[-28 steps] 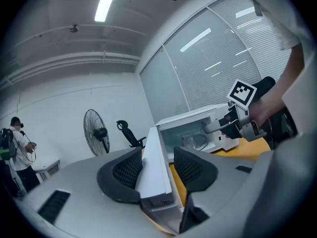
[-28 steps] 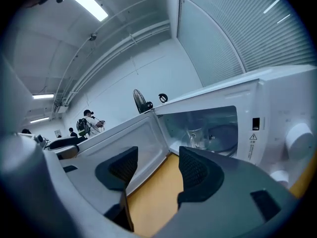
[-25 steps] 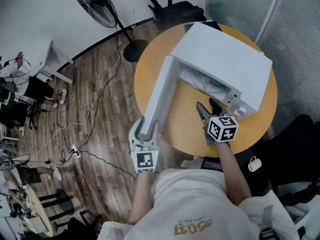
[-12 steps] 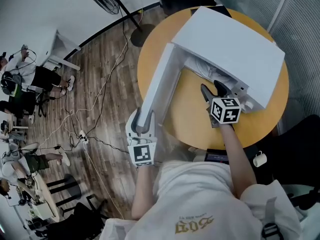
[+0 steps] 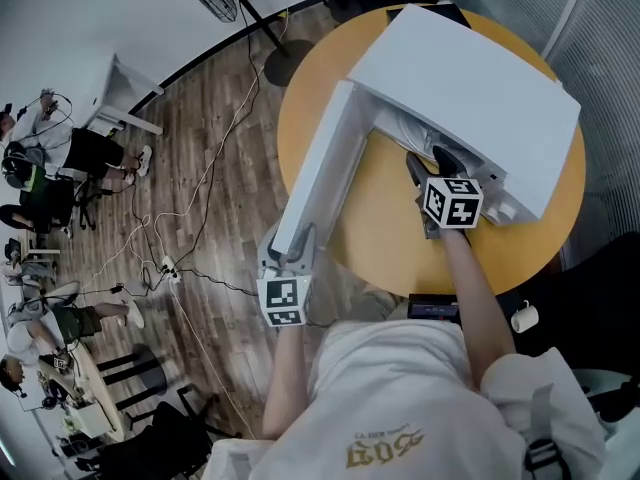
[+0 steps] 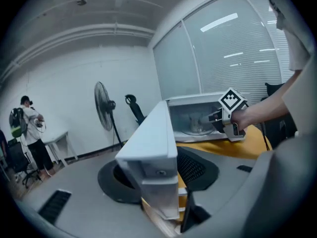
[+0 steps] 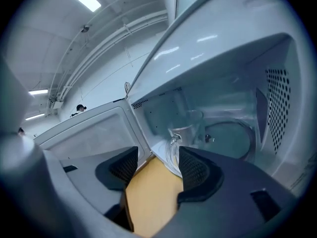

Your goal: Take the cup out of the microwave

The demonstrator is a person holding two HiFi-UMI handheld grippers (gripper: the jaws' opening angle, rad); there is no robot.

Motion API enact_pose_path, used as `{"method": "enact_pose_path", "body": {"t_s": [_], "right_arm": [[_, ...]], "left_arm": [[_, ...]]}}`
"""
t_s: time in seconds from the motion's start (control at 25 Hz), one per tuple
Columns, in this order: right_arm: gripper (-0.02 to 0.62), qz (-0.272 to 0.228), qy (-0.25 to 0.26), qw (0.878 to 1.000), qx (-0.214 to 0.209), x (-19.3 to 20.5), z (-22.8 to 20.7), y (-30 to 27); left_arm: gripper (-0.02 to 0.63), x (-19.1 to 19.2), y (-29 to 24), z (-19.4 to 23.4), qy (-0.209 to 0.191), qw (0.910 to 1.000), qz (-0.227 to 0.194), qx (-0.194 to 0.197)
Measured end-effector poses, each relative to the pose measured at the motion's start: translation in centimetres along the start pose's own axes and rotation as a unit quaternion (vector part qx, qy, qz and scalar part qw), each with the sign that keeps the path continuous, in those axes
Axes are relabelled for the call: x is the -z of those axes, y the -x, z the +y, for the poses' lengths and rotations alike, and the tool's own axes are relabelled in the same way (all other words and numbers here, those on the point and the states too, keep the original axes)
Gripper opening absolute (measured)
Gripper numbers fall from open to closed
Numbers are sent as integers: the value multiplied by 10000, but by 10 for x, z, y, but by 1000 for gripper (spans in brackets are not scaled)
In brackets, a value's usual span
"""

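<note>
The clear glass cup [image 7: 181, 139] (handle turned outward) stands inside the open white microwave [image 5: 470, 78], near its mouth. The right gripper [image 7: 158, 165] points at it, jaws wide and empty. The left gripper [image 6: 156, 173], jaws just opening, loosely straddles the door [image 6: 153, 133] edge.

we find the mouth of the microwave [image 5: 470, 78] open before the right gripper [image 7: 157, 158], whose jaws stand apart; the swung-out door [image 5: 320, 168] walls off the left side, and the glass cup [image 7: 184, 129] stands just inside.
</note>
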State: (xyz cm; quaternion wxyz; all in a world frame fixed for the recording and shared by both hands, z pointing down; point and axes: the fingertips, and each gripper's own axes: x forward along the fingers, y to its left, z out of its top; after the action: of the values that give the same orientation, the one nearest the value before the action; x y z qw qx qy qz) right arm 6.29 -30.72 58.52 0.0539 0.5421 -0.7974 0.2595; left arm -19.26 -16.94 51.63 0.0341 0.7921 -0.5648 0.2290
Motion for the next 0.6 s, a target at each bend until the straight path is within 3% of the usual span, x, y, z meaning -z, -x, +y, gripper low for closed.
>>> {"method": "enact_pose_path", "body": {"t_s": [0.08, 0.2, 0.6], "right_arm": [[252, 39, 77, 10000, -20, 1, -1, -5], [252, 149, 126, 9998, -48, 5, -6, -7], [243, 152, 194, 9997, 69, 5, -2, -19]], "left_arm": [[209, 1, 4, -7, 21, 9997, -217, -121], [221, -9, 2, -18, 128, 9988, -436, -172], [184, -8, 2, -11, 420, 9979, -468, -122]]}}
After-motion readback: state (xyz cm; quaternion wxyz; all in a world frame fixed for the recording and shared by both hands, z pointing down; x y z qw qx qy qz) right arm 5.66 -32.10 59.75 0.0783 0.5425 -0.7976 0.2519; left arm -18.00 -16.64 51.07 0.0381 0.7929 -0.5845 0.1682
